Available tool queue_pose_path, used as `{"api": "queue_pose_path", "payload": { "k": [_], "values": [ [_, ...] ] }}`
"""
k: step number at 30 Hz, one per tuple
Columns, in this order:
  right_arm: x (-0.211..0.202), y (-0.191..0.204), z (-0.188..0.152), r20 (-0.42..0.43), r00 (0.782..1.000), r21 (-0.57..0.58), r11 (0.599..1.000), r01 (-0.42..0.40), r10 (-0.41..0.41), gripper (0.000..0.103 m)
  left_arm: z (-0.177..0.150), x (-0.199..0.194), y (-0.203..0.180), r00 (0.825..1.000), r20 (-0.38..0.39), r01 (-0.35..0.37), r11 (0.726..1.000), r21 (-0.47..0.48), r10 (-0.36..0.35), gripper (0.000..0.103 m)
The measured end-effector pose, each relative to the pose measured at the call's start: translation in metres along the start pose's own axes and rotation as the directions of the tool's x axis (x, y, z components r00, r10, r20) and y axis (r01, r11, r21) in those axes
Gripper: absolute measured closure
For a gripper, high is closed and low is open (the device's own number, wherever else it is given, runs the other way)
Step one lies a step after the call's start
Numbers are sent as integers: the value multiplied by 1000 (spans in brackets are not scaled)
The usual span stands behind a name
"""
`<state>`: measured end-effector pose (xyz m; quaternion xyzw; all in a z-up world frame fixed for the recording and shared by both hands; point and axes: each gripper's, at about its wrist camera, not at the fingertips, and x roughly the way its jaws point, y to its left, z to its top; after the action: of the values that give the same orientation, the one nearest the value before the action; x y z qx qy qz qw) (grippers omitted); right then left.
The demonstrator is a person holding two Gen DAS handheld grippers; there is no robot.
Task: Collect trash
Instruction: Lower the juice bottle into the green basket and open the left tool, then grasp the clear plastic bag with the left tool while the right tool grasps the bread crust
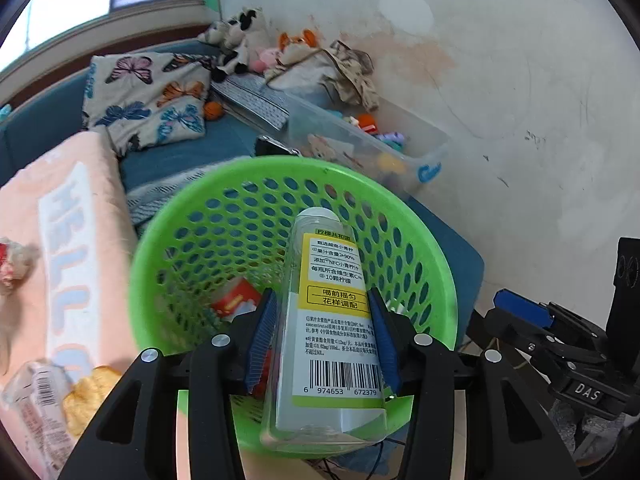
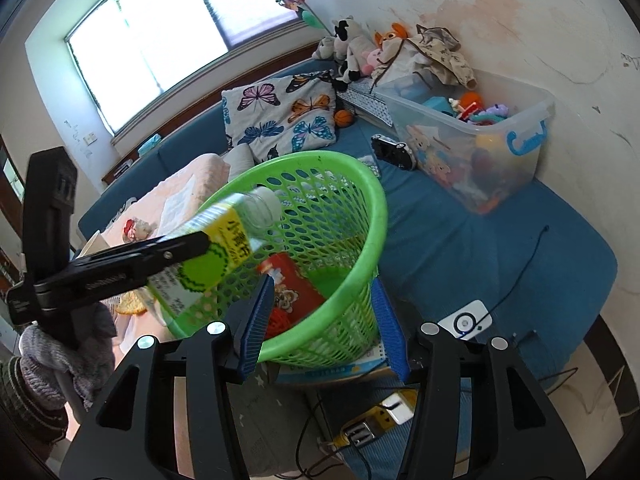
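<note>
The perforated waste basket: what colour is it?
Bright green; the basket shows best in the right wrist view.

The basket (image 2: pixel 320 216) was taken as the landmark. A bottle (image 1: pixel 328 320) was held above the basket's near rim between the fingers (image 1: pixel 264 332) of the left gripper (image 1: pixel 326 340), its cap pointed over the basket's opening. A carton (image 2: pixel 292 284) lay inside the basket on its bottom. The right gripper (image 2: pixel 326 320) was placed at the basket's near wall, which stood between its fingers. Behind the basket, a butterfly cushion (image 2: pixel 284 116) was set on the sofa (image 2: pixel 460 248). To the right of the basket and behind it, a storage bin (image 2: pixel 480 140) was stood on the sofa, against the wall. To the basket's left, a folded blanket (image 1: pixel 60 248) was laid.
</note>
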<state>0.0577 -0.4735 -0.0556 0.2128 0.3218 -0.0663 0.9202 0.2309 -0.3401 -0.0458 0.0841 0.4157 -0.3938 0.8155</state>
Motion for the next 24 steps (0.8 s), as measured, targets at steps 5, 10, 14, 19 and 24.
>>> {"api": "queue_pose_path", "payload": {
  "k": [5,10,14,19,24],
  "values": [
    [-3,-1,-3,1,1000,5,1000,1,-1,52,-2,9,-3,1000,-17,11,1000,11,-11,58],
    [-5,-1,-4,0,1000,12,1000,-4,4,52,-4,-3,-4,1000,0,12,1000,25,-12,53],
    [-10,8,-6,2,1000,-5,1000,-24,24,52,-7,-31,1,999,35,-4,1000,22,4,52],
    [-15,31,-6,2,998,-49,997,-59,59,50,-15,-71,15,995,80,-62,998,0,62,53],
    [-15,55,-7,-1,995,-83,992,-98,98,47,-32,-113,39,981,117,-151,988,-40,155,52]
  ]
}}
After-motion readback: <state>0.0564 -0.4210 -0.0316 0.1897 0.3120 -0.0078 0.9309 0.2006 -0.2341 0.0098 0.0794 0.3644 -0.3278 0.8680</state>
